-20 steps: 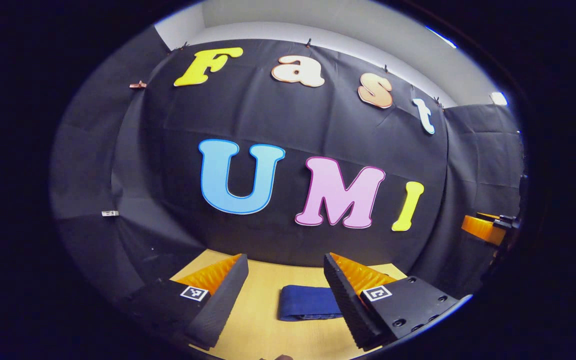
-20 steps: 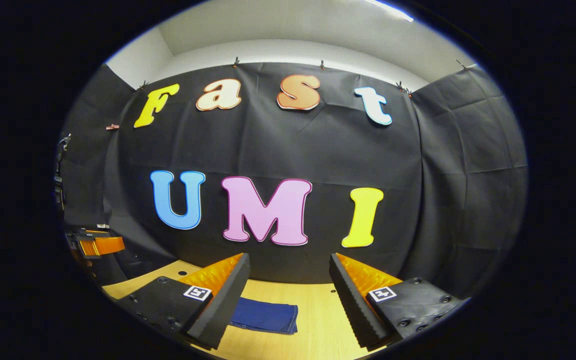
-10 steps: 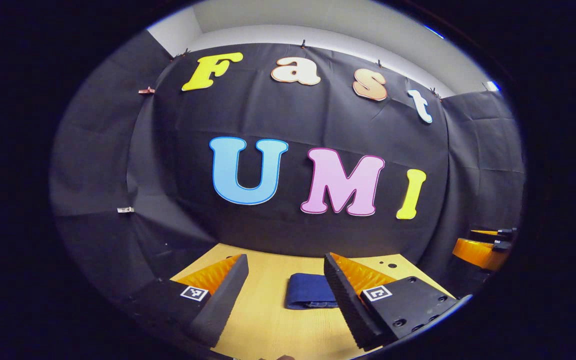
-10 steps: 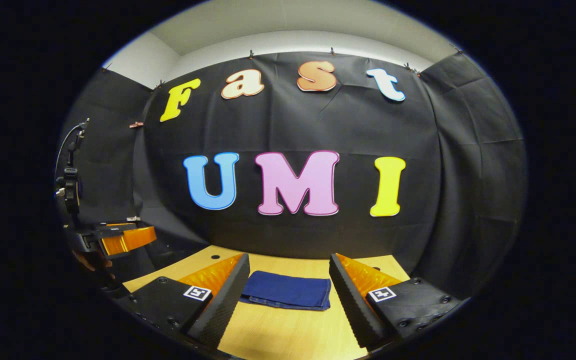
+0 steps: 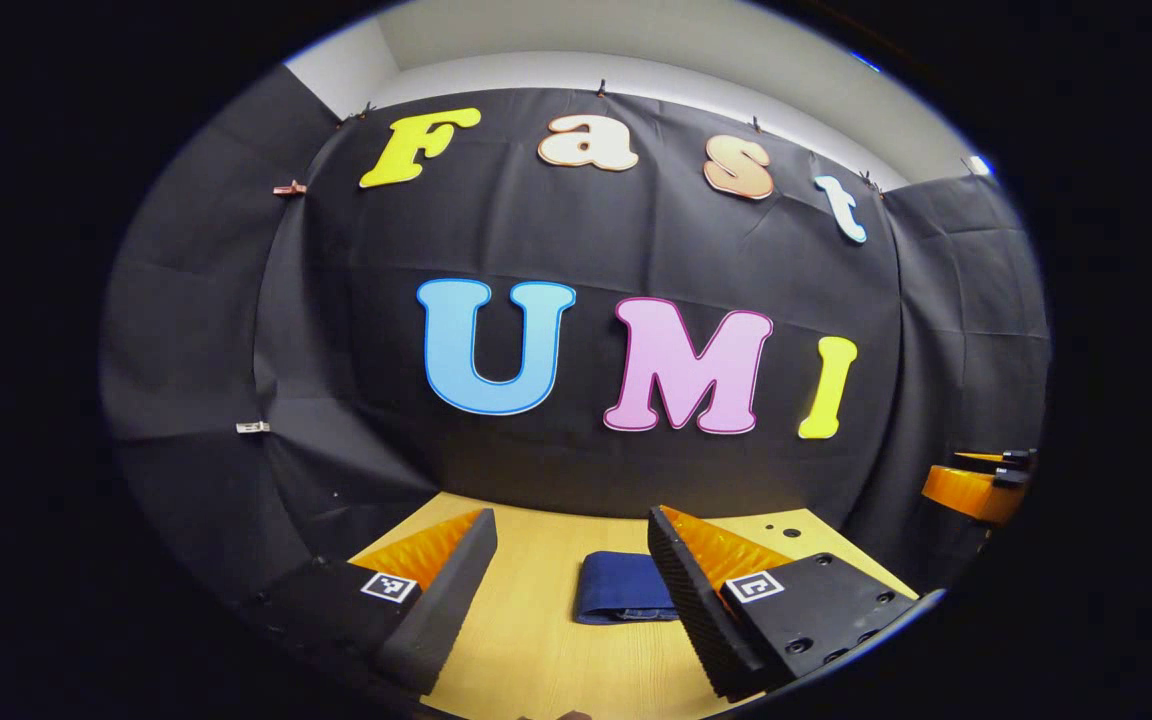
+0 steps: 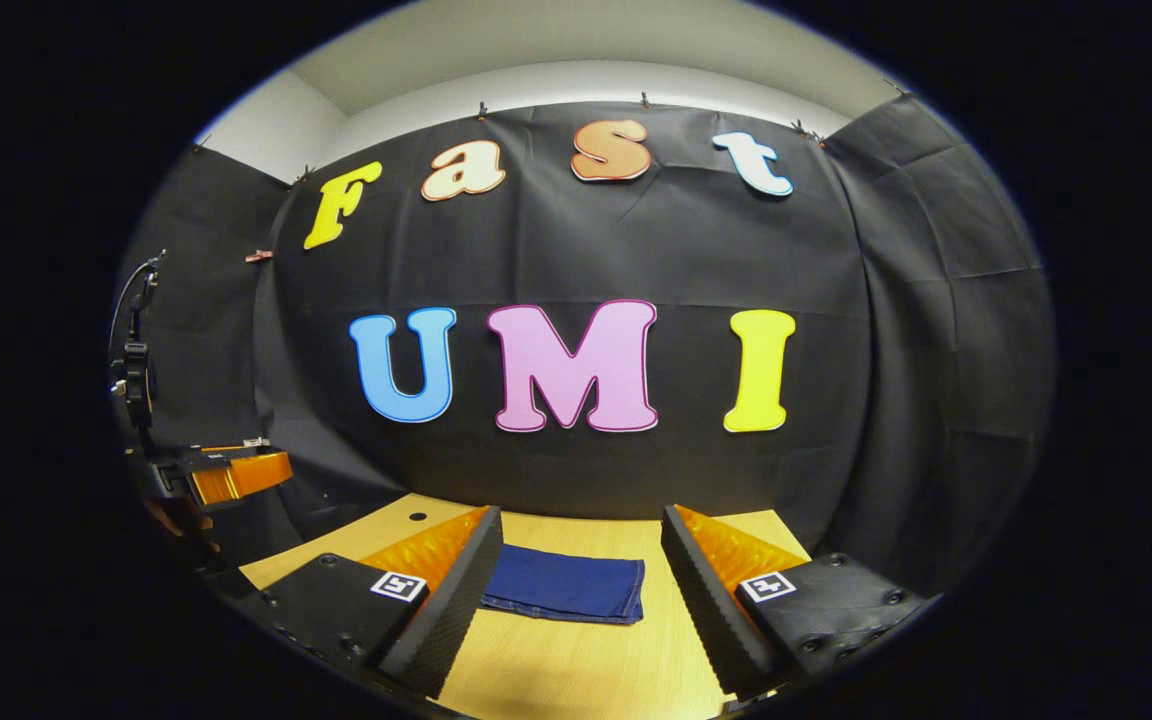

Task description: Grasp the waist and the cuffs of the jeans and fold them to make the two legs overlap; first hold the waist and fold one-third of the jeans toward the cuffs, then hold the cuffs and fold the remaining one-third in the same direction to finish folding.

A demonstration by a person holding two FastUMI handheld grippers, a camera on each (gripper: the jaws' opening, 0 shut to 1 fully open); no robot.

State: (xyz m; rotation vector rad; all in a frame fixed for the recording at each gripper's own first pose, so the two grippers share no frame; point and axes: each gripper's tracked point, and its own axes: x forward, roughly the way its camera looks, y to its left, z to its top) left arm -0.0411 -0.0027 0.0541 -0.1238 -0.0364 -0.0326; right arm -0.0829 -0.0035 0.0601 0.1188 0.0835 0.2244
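In the left gripper view, my left gripper (image 5: 572,590) hung above the table (image 5: 536,660), its fingers spread apart and holding nothing. The jeans (image 5: 621,588) lay folded into a flat packet near the table's far edge. My right gripper (image 5: 976,490) showed off to the side.

In the right gripper view, my right gripper (image 6: 576,600) was likewise apart and empty, the jeans (image 6: 564,585) flat on the table (image 6: 576,670) beyond it, my left gripper (image 6: 236,472) past the table's left edge.

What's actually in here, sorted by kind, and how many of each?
Folded jeans: 1
Wooden table: 1
Hand-held grippers: 2, the left gripper and the right gripper, both open and holding nothing
Total: 4
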